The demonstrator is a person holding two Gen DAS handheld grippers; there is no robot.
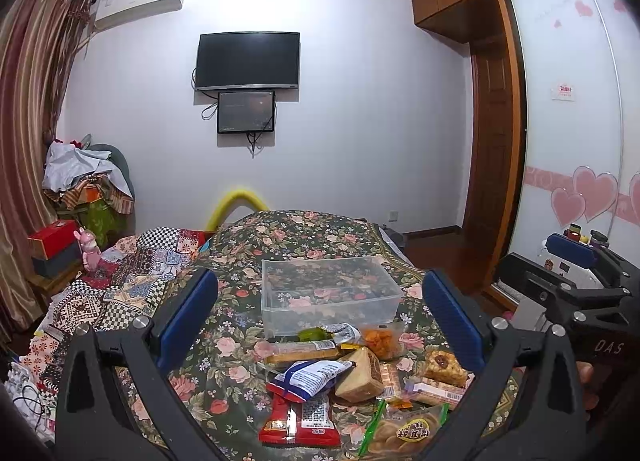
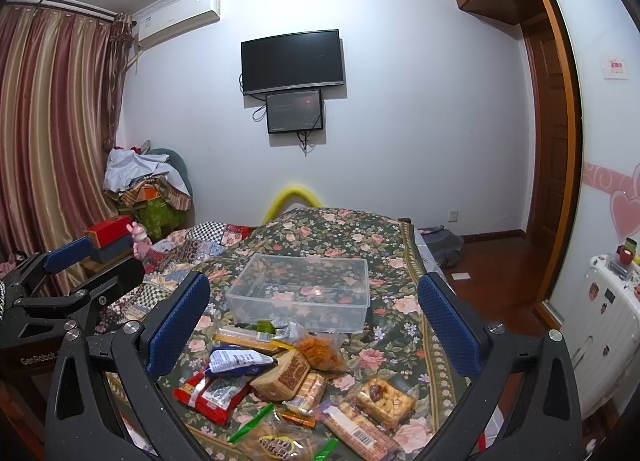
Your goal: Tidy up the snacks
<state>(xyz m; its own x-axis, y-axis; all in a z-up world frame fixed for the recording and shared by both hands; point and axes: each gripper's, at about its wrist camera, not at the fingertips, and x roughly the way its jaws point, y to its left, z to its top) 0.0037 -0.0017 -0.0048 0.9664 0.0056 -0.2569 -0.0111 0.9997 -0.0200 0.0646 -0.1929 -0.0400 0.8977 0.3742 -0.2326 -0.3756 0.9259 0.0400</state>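
Note:
A pile of wrapped snacks (image 1: 352,385) (image 2: 296,389) lies on the floral bedspread (image 1: 240,341) (image 2: 384,325), with a red packet (image 1: 300,421) (image 2: 212,393), a blue-white packet (image 1: 308,377) (image 2: 240,361) and a nut bar (image 2: 384,401). An empty clear plastic box (image 1: 332,297) (image 2: 300,293) stands just beyond the pile. My left gripper (image 1: 320,317) is open and empty above the pile. My right gripper (image 2: 316,321) is open and empty, also above the pile. The right gripper also shows at the right edge of the left wrist view (image 1: 568,277), and the left gripper at the left edge of the right wrist view (image 2: 80,265).
A patchwork quilt (image 1: 132,273) (image 2: 192,253) lies left of the bedspread. A red box (image 1: 52,239) (image 2: 108,231) and pink toy (image 1: 90,249) sit on a bedside stand. A white suitcase (image 2: 600,337) stands right; wardrobe and wood floor (image 2: 500,273) beyond.

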